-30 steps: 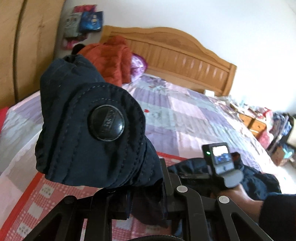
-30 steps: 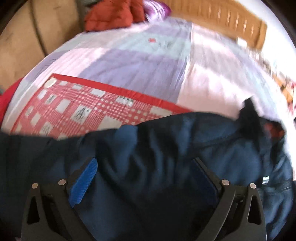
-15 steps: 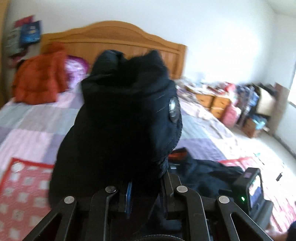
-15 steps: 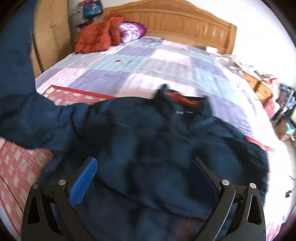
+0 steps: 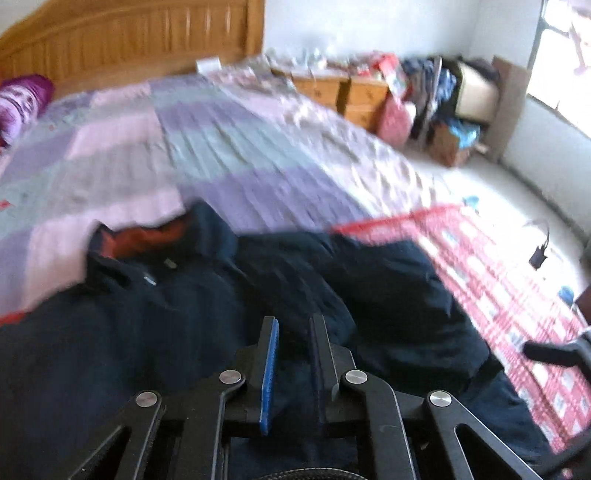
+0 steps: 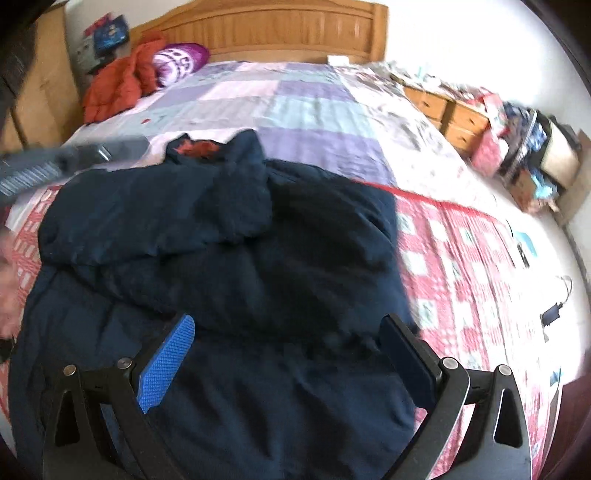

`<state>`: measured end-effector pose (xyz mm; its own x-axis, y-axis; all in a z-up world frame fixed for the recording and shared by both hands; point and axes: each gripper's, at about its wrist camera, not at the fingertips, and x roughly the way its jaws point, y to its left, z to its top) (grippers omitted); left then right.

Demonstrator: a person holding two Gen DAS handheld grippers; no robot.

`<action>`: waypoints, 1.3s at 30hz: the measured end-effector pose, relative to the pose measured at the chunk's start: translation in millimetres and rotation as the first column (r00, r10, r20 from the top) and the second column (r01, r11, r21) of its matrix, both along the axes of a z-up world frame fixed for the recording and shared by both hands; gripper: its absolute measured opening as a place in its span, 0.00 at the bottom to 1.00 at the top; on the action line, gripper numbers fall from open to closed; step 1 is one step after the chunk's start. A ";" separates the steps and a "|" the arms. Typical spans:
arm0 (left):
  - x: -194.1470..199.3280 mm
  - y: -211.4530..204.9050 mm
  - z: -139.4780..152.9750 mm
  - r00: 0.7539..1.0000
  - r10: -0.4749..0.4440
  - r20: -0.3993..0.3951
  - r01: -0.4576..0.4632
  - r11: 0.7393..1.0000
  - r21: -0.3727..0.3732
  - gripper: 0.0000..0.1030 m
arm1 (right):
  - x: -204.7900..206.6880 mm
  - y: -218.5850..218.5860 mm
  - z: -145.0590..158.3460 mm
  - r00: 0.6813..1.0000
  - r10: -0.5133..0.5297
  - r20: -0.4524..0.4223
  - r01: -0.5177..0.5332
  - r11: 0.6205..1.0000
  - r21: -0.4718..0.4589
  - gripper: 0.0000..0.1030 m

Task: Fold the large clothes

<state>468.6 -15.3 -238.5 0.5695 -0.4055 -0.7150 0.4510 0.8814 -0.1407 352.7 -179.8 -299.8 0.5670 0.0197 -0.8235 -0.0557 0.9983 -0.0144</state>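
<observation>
A large navy jacket (image 6: 258, 295) lies spread on the bed, its collar with orange lining (image 6: 195, 147) at the far end. One sleeve (image 6: 166, 214) is folded across the chest. My left gripper (image 5: 294, 321) hovers low over the jacket (image 5: 166, 350) with its jaws closing to a narrow slit. Dark cloth shows in the slit, and I cannot tell whether it is pinched. My right gripper (image 6: 288, 325) stands wide open above the jacket's lower body with nothing between its pads. Its dark tip (image 5: 554, 347) shows at the left wrist view's right edge.
A red checked blanket (image 6: 461, 258) lies under the jacket on a purple patchwork quilt (image 6: 295, 103). An orange jacket (image 6: 118, 85) and a purple pillow (image 6: 181, 61) sit by the wooden headboard (image 6: 277, 33). Wooden nightstands (image 6: 443, 107) and piled clutter stand right of the bed.
The left gripper swung right and down over the jacket. The buttoned cuff that bulged above its fingers is gone from there. The right gripper drew back, still open.
</observation>
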 end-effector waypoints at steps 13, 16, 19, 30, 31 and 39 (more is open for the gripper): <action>-47.9 35.8 -10.1 0.995 0.094 0.020 -0.094 0.995 -0.015 0.13 | -0.9 -31.2 -19.9 1.000 -0.022 -0.011 0.024 0.991 0.132 0.99; -44.2 67.3 -4.2 0.988 0.152 0.038 -0.153 0.988 0.028 0.13 | 18.3 -12.0 -18.7 1.000 0.004 -0.003 -0.003 0.987 0.160 0.99; -38.0 105.9 -1.0 0.970 0.240 0.026 -0.241 0.970 0.045 0.15 | 46.9 1.9 -20.1 1.000 0.007 -0.008 -0.006 0.981 0.195 0.99; -66.8 194.1 -15.3 0.927 0.376 -0.018 -0.373 0.925 0.074 0.15 | 161.4 36.3 -42.6 0.995 0.035 -0.092 -0.015 0.978 0.208 0.99; -69.6 201.4 -18.7 0.920 0.391 -0.029 -0.388 0.919 0.075 0.15 | 168.8 40.1 -45.0 0.994 0.056 -0.097 -0.034 0.977 0.212 0.99; -79.2 224.9 -28.7 0.900 0.432 -0.052 -0.428 0.901 0.075 0.15 | 170.9 49.2 -52.5 0.985 0.146 -0.087 -0.114 0.947 0.299 0.37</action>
